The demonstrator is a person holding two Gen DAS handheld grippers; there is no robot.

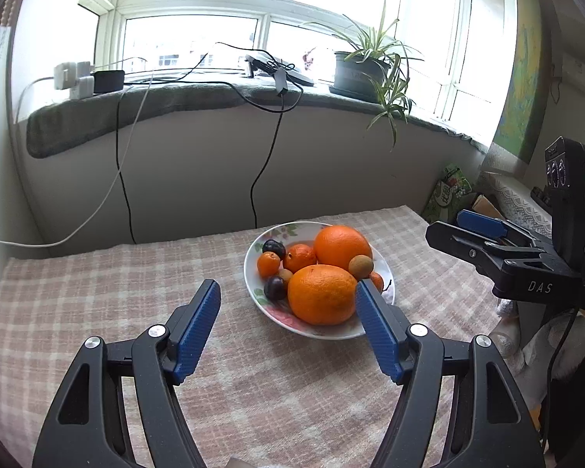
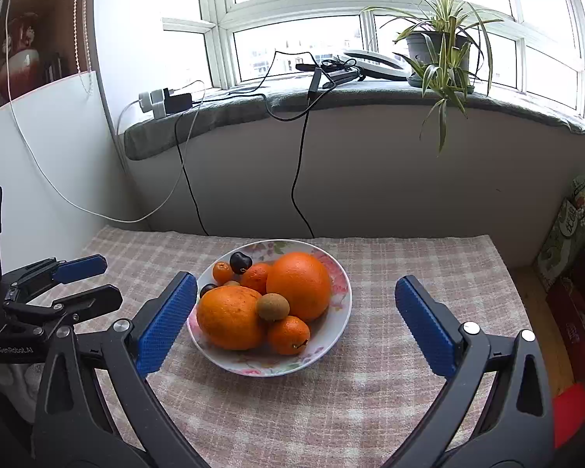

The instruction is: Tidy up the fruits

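Observation:
A flowered white plate (image 1: 253, 284) (image 2: 341, 273) sits on the checked tablecloth. It holds two big oranges (image 1: 321, 294) (image 2: 230, 318), small tangerines (image 1: 298, 257) (image 2: 288, 334), dark plums (image 1: 275, 288) (image 2: 240, 262) and a brown kiwi-like fruit (image 1: 360, 266) (image 2: 273, 306). My left gripper (image 1: 288, 290) is open and empty, just short of the plate's near-left side. My right gripper (image 2: 296, 286) is open and empty, its fingers either side of the plate, held back from it. Each gripper shows at the edge of the other's view.
The checked cloth (image 1: 97, 292) (image 2: 409, 273) covers a small table against a grey wall. Cables (image 1: 261, 163) (image 2: 298, 179) hang from the window sill. A potted plant (image 1: 364, 74) (image 2: 440, 54) stands on the sill. Bags and boxes (image 2: 569, 241) stand right of the table.

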